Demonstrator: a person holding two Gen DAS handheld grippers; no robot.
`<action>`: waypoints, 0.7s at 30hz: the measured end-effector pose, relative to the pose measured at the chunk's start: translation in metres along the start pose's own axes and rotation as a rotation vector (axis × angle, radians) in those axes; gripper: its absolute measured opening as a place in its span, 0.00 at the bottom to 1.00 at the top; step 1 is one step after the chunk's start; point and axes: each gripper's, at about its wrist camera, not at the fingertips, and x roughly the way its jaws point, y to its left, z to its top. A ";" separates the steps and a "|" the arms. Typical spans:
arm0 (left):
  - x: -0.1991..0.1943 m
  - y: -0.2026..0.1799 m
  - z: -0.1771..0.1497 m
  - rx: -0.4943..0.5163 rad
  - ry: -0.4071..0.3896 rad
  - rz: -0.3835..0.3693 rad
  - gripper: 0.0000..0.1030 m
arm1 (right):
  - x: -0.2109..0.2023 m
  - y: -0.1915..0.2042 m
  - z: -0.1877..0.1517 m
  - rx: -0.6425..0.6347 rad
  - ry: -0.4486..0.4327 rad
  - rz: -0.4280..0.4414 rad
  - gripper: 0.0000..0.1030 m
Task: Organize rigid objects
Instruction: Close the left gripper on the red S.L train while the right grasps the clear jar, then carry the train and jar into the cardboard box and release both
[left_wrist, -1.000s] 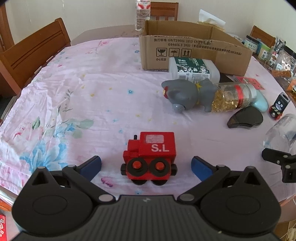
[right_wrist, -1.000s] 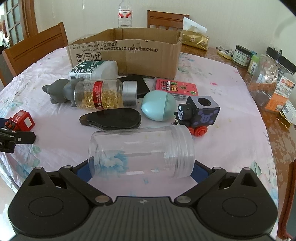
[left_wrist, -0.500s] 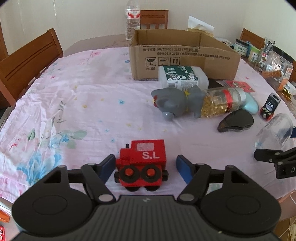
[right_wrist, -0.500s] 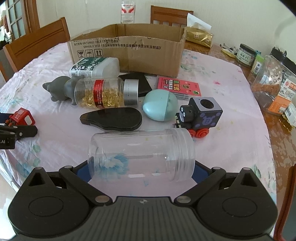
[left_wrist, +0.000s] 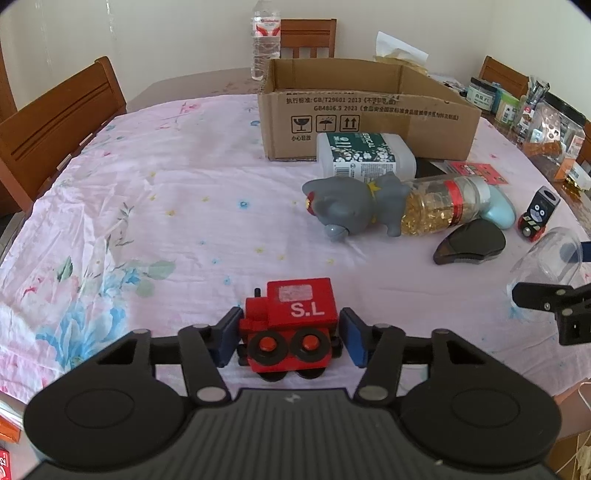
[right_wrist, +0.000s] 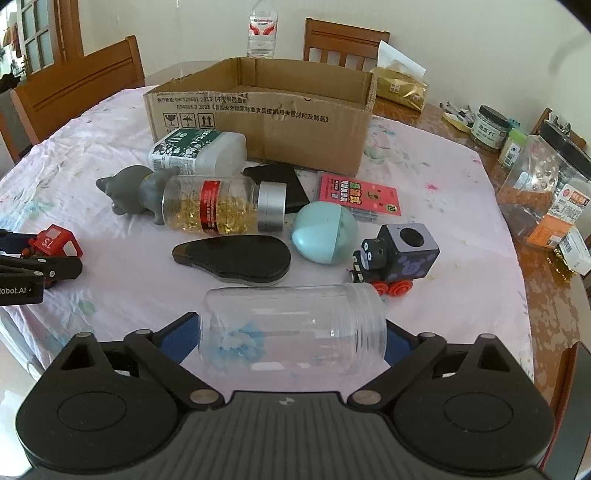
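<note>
A red toy train (left_wrist: 299, 306) marked "S.L" stands on the flowered tablecloth, near the front edge. My left gripper (left_wrist: 290, 338) is shut on it, a blue pad against each end. In the right wrist view the same train (right_wrist: 55, 242) sits at the far left. A clear plastic jar (right_wrist: 291, 321) lies on its side between the jaws of my right gripper (right_wrist: 291, 341). Those jaws are closing, and the pads stand at the jar's base and mouth without visibly squeezing it. The open cardboard box (right_wrist: 266, 110) stands at the back of the table.
Between box and grippers lie a white bottle (right_wrist: 199, 147), a grey toy animal (left_wrist: 351, 206), a capsule bottle (right_wrist: 218, 206), a black case (right_wrist: 236, 258), a teal egg (right_wrist: 325, 238), a dark toy train (right_wrist: 399, 254) and a pink packet (right_wrist: 358, 192). Jars (right_wrist: 543, 184) crowd the right edge.
The left jaws have come together from wide open onto the red train. The right jaws have narrowed slightly around the jar, which has not moved.
</note>
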 end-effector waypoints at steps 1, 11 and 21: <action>0.000 0.000 0.000 0.001 0.003 -0.001 0.53 | 0.000 0.000 0.000 -0.002 0.003 -0.005 0.93; -0.002 0.003 0.009 0.029 0.038 -0.030 0.53 | -0.003 -0.004 0.007 0.011 0.030 0.002 0.90; -0.017 0.011 0.042 0.113 0.067 -0.088 0.52 | -0.023 -0.002 0.035 -0.039 0.049 0.025 0.90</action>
